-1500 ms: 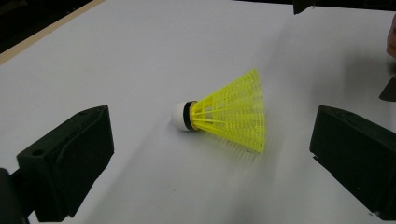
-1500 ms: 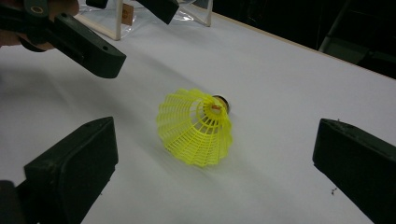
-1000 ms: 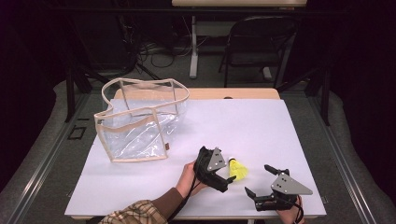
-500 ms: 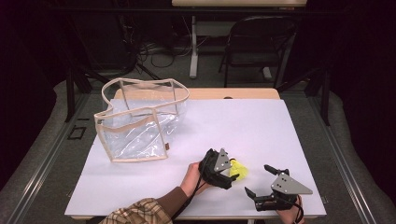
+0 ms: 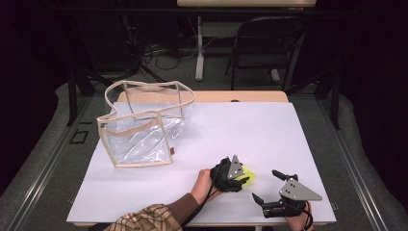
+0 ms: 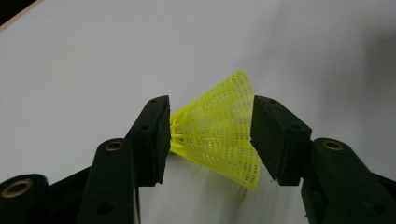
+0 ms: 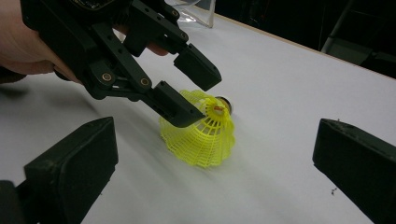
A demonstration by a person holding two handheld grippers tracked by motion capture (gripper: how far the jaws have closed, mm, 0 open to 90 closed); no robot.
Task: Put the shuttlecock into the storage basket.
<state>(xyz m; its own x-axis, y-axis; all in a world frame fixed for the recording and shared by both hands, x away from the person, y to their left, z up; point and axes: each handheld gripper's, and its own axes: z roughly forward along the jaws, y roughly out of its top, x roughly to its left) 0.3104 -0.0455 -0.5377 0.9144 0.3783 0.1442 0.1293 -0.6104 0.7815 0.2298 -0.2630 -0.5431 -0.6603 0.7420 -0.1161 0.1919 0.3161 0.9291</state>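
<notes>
Hand-held gripper on my left (image 6: 208, 135) has its jaws open around the yellow shuttlecock (image 6: 219, 135) lying on the white surface (image 5: 269, 130), not yet clamped; my right one (image 5: 276, 190) waits open, clear bag (image 5: 144, 125) apart.

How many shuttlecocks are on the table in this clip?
1. The yellow plastic mesh shuttlecock lies on the white table near its front edge, between the open fingers of the left gripper. None visible inside the clear bag.
</notes>
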